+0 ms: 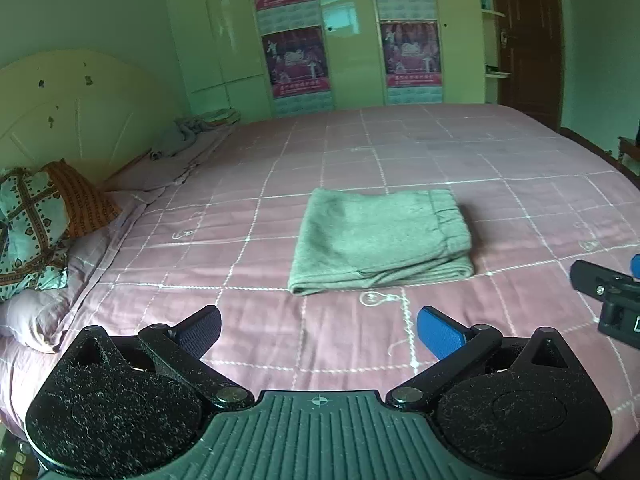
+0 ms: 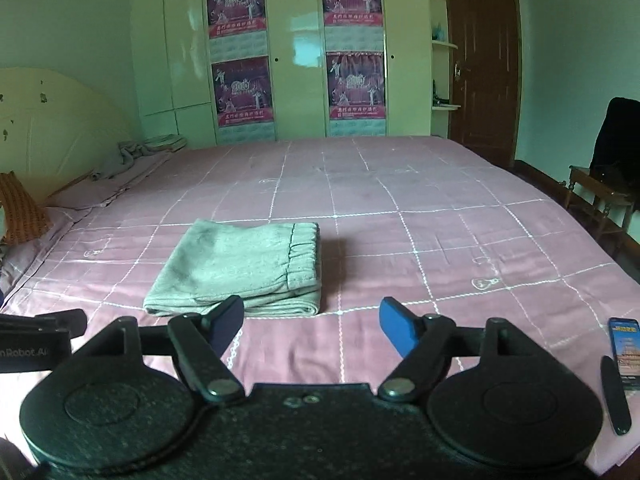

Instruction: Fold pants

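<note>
Grey-green pants [image 1: 380,240] lie folded into a flat rectangle on the pink checked bedspread [image 1: 280,160], waistband to the right. In the left wrist view my left gripper [image 1: 319,332] hovers open above the near part of the bed, short of the pants, nothing between its fingers. The right wrist view shows the same folded pants [image 2: 240,264] ahead and left. My right gripper [image 2: 312,326] stands open and empty there, its left finger [image 2: 228,320] overlapping the near edge of the pants in the picture. Part of the right gripper body [image 1: 608,300] shows at the left view's right edge.
Patterned pillows [image 1: 36,232] and a crumpled grey cloth [image 1: 180,136] lie by the headboard at left. A phone [image 2: 624,352] and a dark slim object [image 2: 616,396] rest on the bed at near right. A wooden chair [image 2: 604,196] stands beyond the bed's right edge, a wardrobe [image 2: 296,52] behind.
</note>
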### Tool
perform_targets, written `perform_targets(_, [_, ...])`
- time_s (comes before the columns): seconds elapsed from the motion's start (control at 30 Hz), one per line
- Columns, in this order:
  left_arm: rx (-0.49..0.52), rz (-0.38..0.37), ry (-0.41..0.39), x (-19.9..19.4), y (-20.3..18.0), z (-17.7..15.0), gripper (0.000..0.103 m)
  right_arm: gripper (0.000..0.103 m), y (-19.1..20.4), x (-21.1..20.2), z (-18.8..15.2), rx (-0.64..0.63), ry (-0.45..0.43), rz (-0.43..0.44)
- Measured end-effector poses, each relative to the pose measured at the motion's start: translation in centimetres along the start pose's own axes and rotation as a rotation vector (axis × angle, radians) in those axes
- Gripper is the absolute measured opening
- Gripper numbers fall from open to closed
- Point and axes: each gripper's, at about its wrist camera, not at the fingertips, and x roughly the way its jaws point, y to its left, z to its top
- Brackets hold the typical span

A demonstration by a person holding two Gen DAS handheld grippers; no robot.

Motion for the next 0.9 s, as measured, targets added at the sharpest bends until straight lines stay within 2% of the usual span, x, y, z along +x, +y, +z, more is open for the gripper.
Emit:
perform_targets(0.13, [-0.065,-0.041,0.022,-1.0,0.4,-0.5,0.103,0.076,-0.8,-1.5,-0.7,0.035,-0.011,0.021])
perform_targets(0.37, [-0.103,-0.045,0.041,-1.3,0.3,-0.9,0.103,0.076,-2.9,-2.8,-0.8,0.145,-0.012,0.042])
perform_targets(0.9, [-0.098,-0.066,0.045,-1.8,-0.3,-1.4,0.103,0.077,-2.1,-3.9,-0.5,0.073,-0.058,0.045])
